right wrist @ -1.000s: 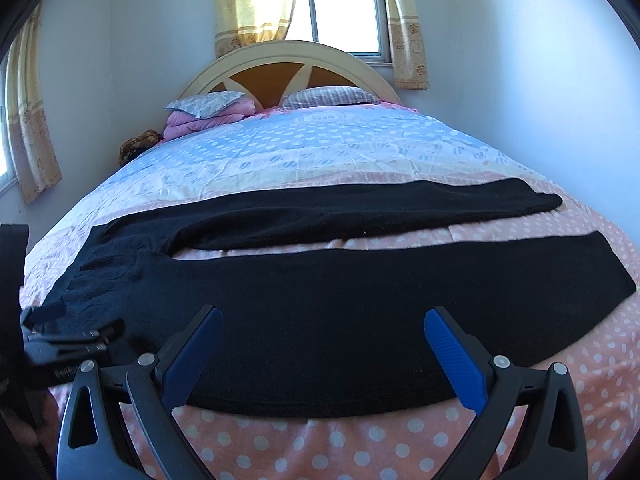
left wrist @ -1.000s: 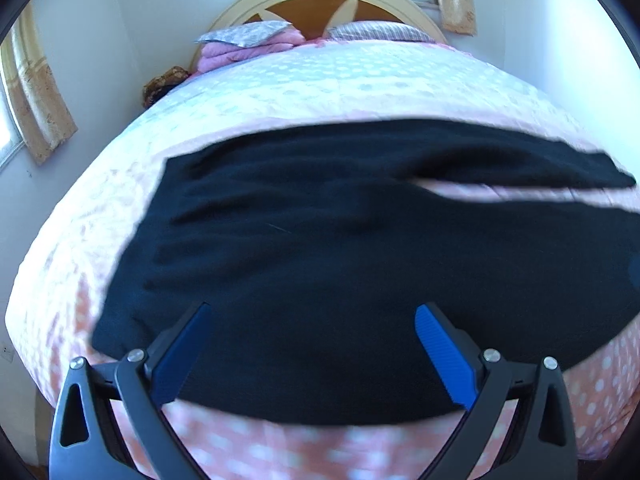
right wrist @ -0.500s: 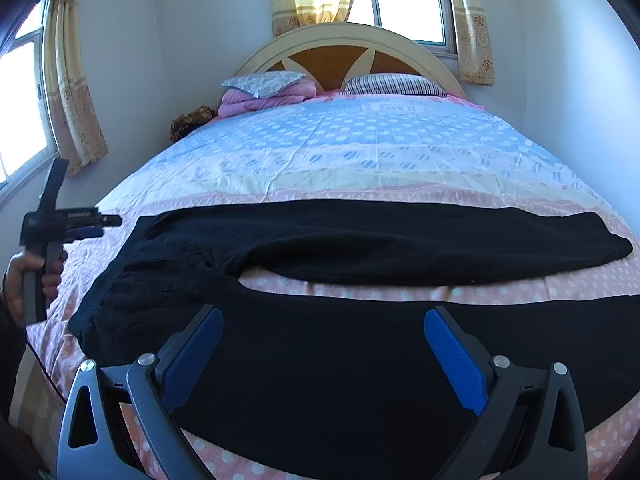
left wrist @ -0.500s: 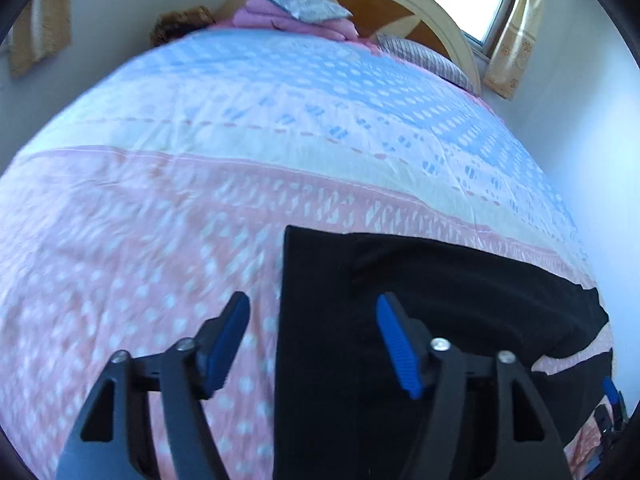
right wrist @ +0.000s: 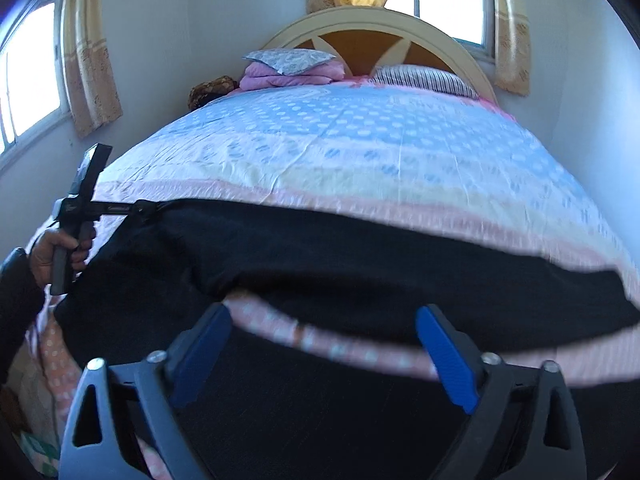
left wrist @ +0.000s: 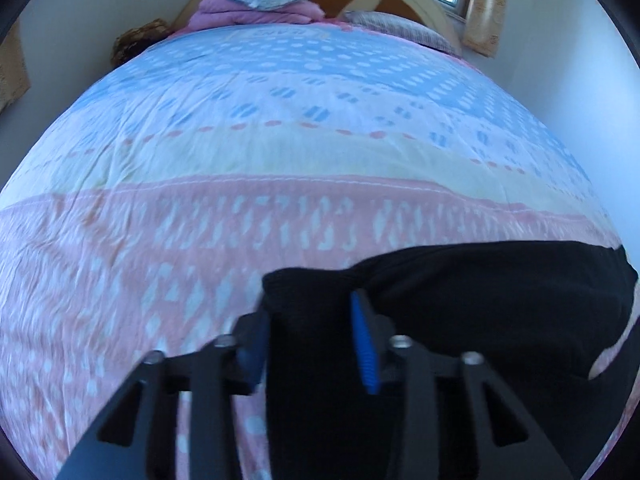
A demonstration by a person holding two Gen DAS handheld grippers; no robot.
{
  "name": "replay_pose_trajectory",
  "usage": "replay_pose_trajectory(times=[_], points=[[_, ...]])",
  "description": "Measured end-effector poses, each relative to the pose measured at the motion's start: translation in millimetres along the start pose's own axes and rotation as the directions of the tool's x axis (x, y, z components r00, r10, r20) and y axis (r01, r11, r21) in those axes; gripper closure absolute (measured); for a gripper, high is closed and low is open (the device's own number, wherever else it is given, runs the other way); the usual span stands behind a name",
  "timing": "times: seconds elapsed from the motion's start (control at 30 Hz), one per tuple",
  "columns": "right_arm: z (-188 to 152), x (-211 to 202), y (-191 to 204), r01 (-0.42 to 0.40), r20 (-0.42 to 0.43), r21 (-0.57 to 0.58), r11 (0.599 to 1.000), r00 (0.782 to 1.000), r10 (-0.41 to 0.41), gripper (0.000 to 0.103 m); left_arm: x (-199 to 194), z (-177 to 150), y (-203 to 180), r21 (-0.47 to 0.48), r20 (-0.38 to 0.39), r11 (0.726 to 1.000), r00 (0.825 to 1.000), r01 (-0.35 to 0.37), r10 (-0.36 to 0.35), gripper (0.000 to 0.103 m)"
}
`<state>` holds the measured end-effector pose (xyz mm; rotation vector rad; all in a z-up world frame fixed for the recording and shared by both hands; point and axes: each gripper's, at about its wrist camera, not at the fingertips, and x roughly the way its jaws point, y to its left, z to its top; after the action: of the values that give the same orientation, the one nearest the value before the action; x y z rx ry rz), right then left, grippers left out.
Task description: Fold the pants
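Black pants [right wrist: 360, 256] spread across bed [right wrist: 360, 148], mid-frame. Left gripper [left wrist: 310, 336], lower center, closing w/ waistband corner between pads, prob. to lift for fold. Right gripper [right wrist: 324, 344] wide, closing, over near leg, nothing held.
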<state>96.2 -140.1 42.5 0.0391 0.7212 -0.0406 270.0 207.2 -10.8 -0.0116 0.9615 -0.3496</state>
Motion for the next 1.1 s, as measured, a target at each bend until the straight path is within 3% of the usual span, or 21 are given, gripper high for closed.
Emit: replay_pose_trajectory(times=[0.03, 0.17, 0.33, 0.4, 0.53, 0.6, 0.67, 0.7, 0.83, 0.97, 1.1], points=[[11.2, 9.8, -6.1, 0.007, -0.013, -0.033, 0.999, 1.000, -0.008, 0.016, 1.8, 2.9, 1.8, -0.008, -0.005, 0.999, 0.999, 0.035, -0.035, 0.087], [49.1, 63.8, -39.6, -0.027, -0.105, -0.073, 0.997, 0.994, 0.019, 0.016, 2.5, 4.7, 3.2, -0.014, -0.007, 0.999, 0.999, 0.041, -0.041, 0.087], [72.3, 142.4, -65.1, -0.039, -0.247, -0.180, 0.983, 0.969, -0.007, 0.016, 5.5, 8.9, 7.1, -0.021, -0.022, 0.997, 0.997, 0.069, -0.069, 0.087], [72.1, 165.6, -70.0, -0.100, -0.317, -0.199, 0.975, 0.948, 0.033, 0.016, 5.4, 9.4, 6.1, -0.012, -0.027, 0.998, 0.997, 0.068, -0.068, 0.087], [71.0, 181.1, -80.0, -0.217, -0.360, -0.145, 0.965, 0.920, 0.153, 0.020, 8.2, 12.0, 1.9, 0.014, -0.025, 0.998, 0.998, 0.054, -0.054, 0.087], [70.0, 180.4, -81.9, -0.279, -0.368, -0.141, 0.950, 0.906, 0.211, 0.039, 8.8, 13.1, -0.8, 0.031, -0.022, 0.999, 0.999, 0.042, -0.041, 0.087], [70.7, 172.9, -78.0, -0.316, -0.371, -0.130, 0.940, 0.894, 0.249, 0.092, 8.8, 15.0, -1.4, 0.030, -0.021, 0.999, 0.999, 0.038, -0.037, 0.087], [71.5, 169.7, -78.2, -0.327, -0.376, -0.103, 0.939, 0.887, 0.267, 0.096, 8.1, 16.1, -1.0, 0.028, -0.018, 0.999, 0.999, 0.038, -0.037, 0.087], [74.2, 143.2, -70.5, -0.245, -0.312, -0.086, 0.966, 0.927, 0.207, 0.097, -10.5, 19.3, -0.7, 0.000, 0.027, 0.999, 0.999, 0.033, -0.032, 0.087], [82.2, 78.9, -69.6, -0.216, -0.132, -0.034, 0.976, 0.969, 0.210, 0.097, -63.5, 17.2, -11.1, 0.031, 0.163, 0.998, 0.985, 0.048, -0.052, 0.087], [69.0, 10.8, -62.5, -0.245, -0.012, -0.031, 0.969, 0.970, 0.245, 0.097, -119.3, -6.7, -17.5, 0.041, 0.285, 0.995, 0.953, 0.093, -0.101, 0.087]])
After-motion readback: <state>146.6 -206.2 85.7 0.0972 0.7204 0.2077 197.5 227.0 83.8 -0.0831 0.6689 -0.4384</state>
